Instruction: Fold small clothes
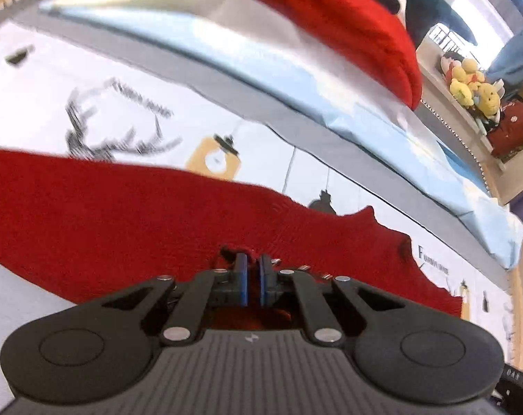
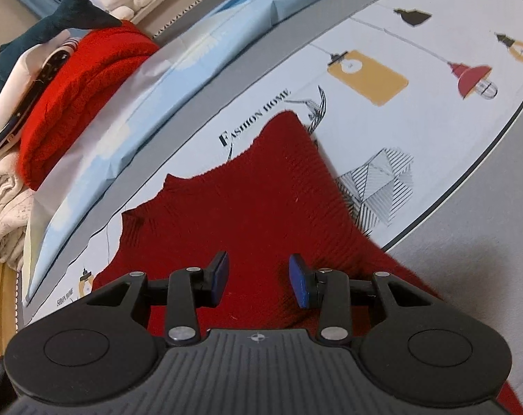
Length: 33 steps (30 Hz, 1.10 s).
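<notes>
A dark red knit garment (image 1: 130,214) lies spread on the printed bed sheet (image 1: 47,79). My left gripper (image 1: 253,276) is shut on a fold of this red garment at its near edge. In the right wrist view the same garment (image 2: 254,200) lies flat under my right gripper (image 2: 259,282). The right gripper is open and empty, with its blue pads (image 2: 299,283) just above the knit. The garment's far corner (image 2: 289,117) points toward the printed lamps.
A bright red folded sweater (image 2: 78,97) sits on a light blue pillow (image 2: 150,79) at the head of the bed, also in the left wrist view (image 1: 347,24). Cream clothes (image 2: 5,200) and a dark plush shark (image 2: 54,17) lie beside it. Yellow plush toys (image 1: 475,86) sit on a shelf.
</notes>
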Available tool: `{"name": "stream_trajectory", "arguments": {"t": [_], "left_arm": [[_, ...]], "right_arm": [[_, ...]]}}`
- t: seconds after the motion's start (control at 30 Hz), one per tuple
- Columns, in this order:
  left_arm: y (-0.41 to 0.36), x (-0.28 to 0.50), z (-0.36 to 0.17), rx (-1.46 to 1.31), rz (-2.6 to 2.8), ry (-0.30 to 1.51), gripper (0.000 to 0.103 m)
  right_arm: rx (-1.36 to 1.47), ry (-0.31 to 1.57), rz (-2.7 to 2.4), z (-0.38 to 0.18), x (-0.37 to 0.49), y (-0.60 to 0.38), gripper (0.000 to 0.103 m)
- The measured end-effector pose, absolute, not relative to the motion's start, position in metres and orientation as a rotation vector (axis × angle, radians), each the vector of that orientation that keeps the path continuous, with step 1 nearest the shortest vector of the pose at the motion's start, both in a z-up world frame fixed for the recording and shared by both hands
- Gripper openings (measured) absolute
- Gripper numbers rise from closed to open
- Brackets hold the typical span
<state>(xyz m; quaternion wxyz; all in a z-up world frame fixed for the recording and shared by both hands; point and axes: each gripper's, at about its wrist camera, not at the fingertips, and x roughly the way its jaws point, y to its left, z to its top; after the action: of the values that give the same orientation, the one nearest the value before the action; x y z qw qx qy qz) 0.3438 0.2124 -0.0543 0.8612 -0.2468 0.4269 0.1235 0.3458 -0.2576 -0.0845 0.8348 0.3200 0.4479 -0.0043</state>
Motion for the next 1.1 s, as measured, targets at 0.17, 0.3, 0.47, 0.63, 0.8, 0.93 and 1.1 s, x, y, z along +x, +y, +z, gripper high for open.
{"name": "stream_trajectory", "arguments": {"t": [0.17, 0.3, 0.47, 0.63, 0.8, 0.93, 1.1], "left_arm": [[0.223, 0.347, -0.055, -0.442, 0.290, 0.919, 0.012], [0.235, 0.344, -0.052, -0.458, 0.266, 0.926, 0.012], [0.249, 0.342, -0.053, -0.475, 0.266, 0.946, 0.012], [0.270, 0.337, -0.052, -0.496, 0.303, 0.950, 0.015], [0.286, 0.330, -0.052, -0.475, 0.335, 0.960, 0.015], [0.292, 0.324, -0.049, -0.458, 0.345, 0.966, 0.016], [0.297, 0.318, -0.041, -0.449, 0.343, 0.955, 0.018]], "right_arm": [[0.717, 0.976, -0.068, -0.106, 0.352, -0.255, 0.041], [0.759, 1.035, -0.173, -0.133, 0.354, -0.265, 0.024], [0.639, 0.941, -0.117, -0.112, 0.354, -0.246, 0.033], [0.713, 1.059, -0.144, -0.142, 0.359, -0.254, 0.028], [0.600, 0.981, -0.059, -0.118, 0.360, -0.238, 0.046], [0.844, 1.127, -0.094, -0.143, 0.359, -0.255, 0.045], [0.643, 1.031, -0.051, -0.096, 0.352, -0.235, 0.052]]}}
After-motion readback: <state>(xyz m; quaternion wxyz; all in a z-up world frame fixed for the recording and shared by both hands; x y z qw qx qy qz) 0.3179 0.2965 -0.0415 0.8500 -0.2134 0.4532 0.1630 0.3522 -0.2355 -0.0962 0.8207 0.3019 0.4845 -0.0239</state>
